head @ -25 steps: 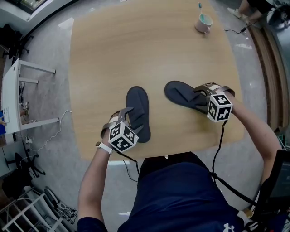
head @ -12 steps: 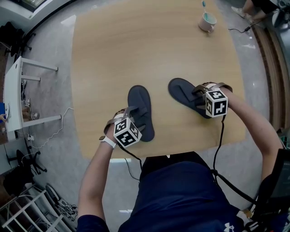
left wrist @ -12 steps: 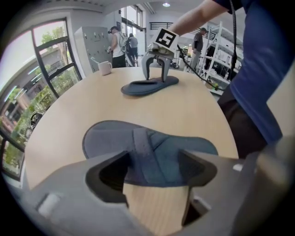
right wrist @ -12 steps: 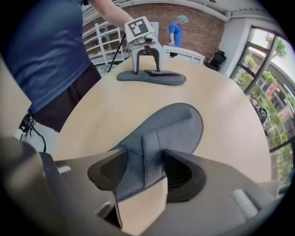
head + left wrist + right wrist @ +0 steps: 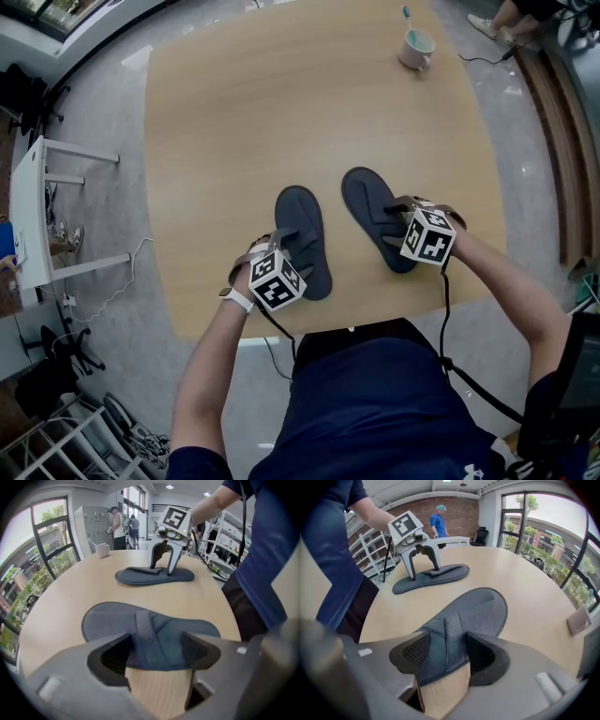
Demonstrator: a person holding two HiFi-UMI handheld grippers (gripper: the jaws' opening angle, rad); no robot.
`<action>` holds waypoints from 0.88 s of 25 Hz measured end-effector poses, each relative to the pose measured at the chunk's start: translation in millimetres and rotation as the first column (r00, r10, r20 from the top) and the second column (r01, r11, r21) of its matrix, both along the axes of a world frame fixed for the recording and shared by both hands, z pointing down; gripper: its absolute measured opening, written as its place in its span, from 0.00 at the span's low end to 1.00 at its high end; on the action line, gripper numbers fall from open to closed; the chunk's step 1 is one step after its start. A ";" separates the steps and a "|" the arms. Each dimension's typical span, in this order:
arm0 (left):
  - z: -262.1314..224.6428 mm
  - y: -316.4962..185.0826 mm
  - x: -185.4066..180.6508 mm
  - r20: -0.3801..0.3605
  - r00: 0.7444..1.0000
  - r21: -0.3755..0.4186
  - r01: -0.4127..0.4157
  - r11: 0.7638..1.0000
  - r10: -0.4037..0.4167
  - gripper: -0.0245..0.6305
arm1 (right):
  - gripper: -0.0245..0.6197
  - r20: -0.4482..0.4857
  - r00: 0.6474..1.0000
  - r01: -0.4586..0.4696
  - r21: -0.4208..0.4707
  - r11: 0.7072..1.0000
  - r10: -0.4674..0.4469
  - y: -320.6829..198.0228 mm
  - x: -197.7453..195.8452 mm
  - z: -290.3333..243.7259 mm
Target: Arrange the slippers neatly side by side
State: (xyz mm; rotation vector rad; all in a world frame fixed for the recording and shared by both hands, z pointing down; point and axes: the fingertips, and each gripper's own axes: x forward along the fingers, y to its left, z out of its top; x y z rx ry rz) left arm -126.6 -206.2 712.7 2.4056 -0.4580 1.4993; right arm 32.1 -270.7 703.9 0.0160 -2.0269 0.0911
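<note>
Nearest you, your left gripper (image 5: 284,242) stands over the left slipper (image 5: 300,211). In the left gripper view its jaws sit fairly wide, straddling the crossed strap (image 5: 146,629) and seemingly closed against its two sides. Your right gripper (image 5: 397,212) holds the right slipper (image 5: 364,192) the same way, and in the right gripper view its jaws are pinched in snugly on the upright strap band (image 5: 451,632). Both slippers lie sole-down on the near half of the wooden table (image 5: 234,112), toes pointing away from you. They are close together with a strip of bare wood between them, and roughly but not exactly parallel. The right one sits a little farther out and is canted slightly more. Judged from their thin, felt-like soles, they should be light, soft and floppy. A strap grip will likely let the heel and toe sag if you lift, so sliding them flat suits them better. Take hold where the strap bands meet, near mid-length, so each sole pivots without twisting. At the far edge, well apart from the work, stands a mug (image 5: 415,49) holding what looks like a toothbrush (image 5: 408,14).
</note>
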 end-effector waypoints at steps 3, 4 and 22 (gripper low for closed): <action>-0.5 -1.1 4.5 0.005 1.000 -0.003 -0.004 1.000 0.004 0.57 | 0.43 0.006 0.995 -0.102 0.005 0.995 0.102 3.3 -7.8 -1.1; -0.4 -1.4 6.4 0.004 1.000 -0.002 -0.004 1.000 0.004 0.57 | 0.43 0.008 0.992 -0.130 0.005 0.992 0.130 4.8 -10.1 -1.0; 2.9 -16.3 47.4 0.004 1.000 -0.009 0.016 1.000 -0.015 0.57 | 0.43 0.048 0.879 -0.475 0.006 0.880 0.474 13.1 -30.0 0.8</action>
